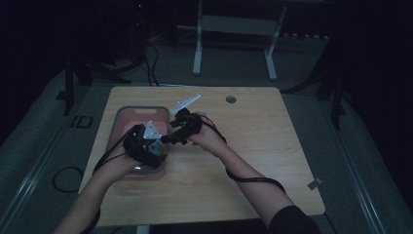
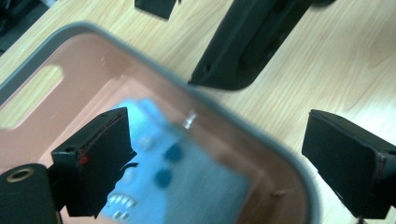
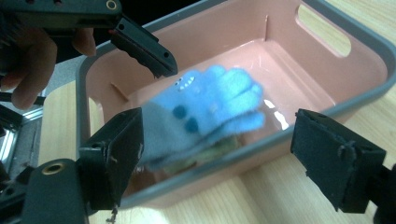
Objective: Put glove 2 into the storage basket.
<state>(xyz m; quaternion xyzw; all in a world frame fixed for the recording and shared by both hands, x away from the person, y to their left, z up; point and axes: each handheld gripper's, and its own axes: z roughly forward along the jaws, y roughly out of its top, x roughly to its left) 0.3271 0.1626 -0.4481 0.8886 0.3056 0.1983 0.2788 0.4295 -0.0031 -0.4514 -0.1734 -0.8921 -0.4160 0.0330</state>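
A pink bin with a grey rim (image 1: pixel 141 109) stands on the left part of the wooden table (image 1: pixel 253 146). Inside it lies a light blue glove (image 3: pixel 205 107) with dark dots and a white tooth pattern, blurred, resting over something greenish (image 3: pixel 219 149). My left gripper (image 2: pixel 222 158) hovers over the bin's near corner, open, with the glove (image 2: pixel 187 186) below its left jaw and the bin rim (image 2: pixel 224 107) crossing between the jaws. My right gripper (image 3: pixel 224 156) is open at the bin's side, its jaws apart from the glove. In the high view both grippers (image 1: pixel 151 146) (image 1: pixel 171 136) sit close together above the bin.
A small round grommet (image 1: pixel 231 99) is set in the tabletop near its far edge. A white desk frame (image 1: pixel 234 29) stands on the floor beyond the table. Cables trail from both grippers, and one loops on the floor at the left (image 1: pixel 68 178).
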